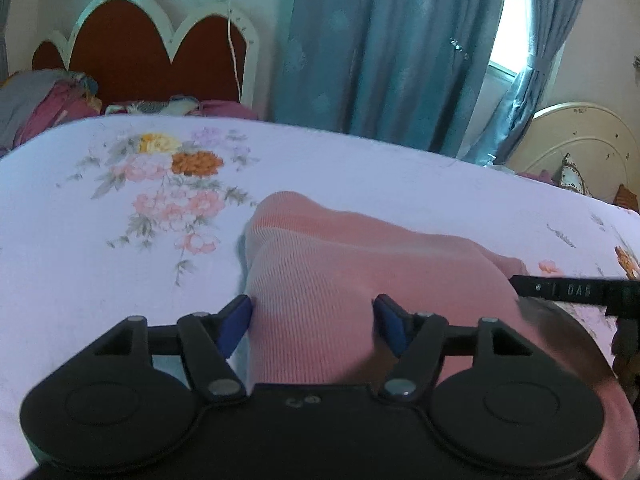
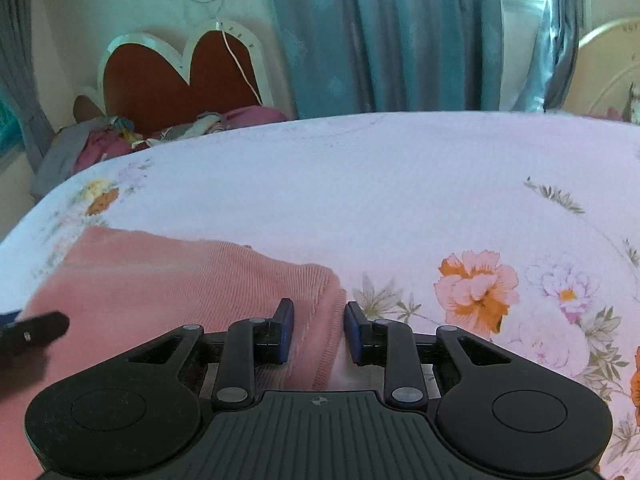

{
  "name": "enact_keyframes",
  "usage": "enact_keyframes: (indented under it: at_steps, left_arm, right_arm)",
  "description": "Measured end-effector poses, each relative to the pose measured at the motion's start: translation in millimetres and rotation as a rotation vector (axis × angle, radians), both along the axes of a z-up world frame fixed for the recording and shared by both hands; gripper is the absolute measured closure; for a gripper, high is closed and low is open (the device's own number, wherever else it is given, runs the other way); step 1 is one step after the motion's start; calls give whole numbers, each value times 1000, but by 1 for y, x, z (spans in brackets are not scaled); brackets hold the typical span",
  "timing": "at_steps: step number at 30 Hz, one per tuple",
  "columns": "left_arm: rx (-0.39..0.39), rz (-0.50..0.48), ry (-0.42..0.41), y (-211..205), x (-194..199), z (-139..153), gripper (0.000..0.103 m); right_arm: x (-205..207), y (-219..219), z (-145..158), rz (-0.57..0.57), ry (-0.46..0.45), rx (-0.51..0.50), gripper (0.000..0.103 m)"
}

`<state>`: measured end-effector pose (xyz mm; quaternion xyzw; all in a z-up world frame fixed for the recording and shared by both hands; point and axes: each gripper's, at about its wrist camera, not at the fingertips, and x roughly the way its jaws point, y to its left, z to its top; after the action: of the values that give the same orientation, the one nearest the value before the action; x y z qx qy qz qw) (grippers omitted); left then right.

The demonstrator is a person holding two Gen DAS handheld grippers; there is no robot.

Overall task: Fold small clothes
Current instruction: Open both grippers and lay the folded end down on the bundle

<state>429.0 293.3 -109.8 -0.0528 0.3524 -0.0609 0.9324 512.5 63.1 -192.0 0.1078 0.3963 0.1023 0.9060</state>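
The pink garment (image 1: 320, 280) is lying on the flowered bed (image 1: 360, 176). The left tool (image 1: 312, 320) is standing apart over it. The right tool (image 2: 319, 332) is sitting half-closed around its hem, not clearly pinching. The hem may be slipping out, spoiling the fold.

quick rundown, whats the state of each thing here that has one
pink garment: lying on the bed, folded over, ribbed edge showing
left tongs: open wide, garment between the pads, not pinched
right tongs: narrow gap, the garment's edge between the pads; whether they pinch it cannot be told
floral bedsheet: spread flat
blue curtains: parted a little, daylight through the gap
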Motion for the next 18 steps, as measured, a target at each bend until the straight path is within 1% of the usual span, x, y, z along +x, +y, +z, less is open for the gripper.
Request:
enact_keyframes:
  at_steps: [3,8,10,13,15,17,18]
  left_arm:
    - [1,-7,-16,0,-15,10,38]
    - [43,-37,-46,-3,-48,18,39]
    - [55,-43,-39,-5,-60,18,40]
    - [48,-36,-23,-7,-73,15,40]
    - [45,-23,-14,-8,-77,13,40]
    - [44,-9,-7,-9,-77,10,40]
    - [37,-3,-3,-10,-77,9,39]
  right_arm:
    - [-21,-10,20,-19,-41,46,76]
    - [-62,-14,45,38,-62,101,75]
    - [-81,-13,49,64,-66,98,76]
    - [-105,-9,48,82,-49,94,76]
    - [-119,-7,44,93,-39,67,76]
    - [-127,-3,32,98,-25,-18,76]
    - [-128,-4,23,94,-2,-62,76]
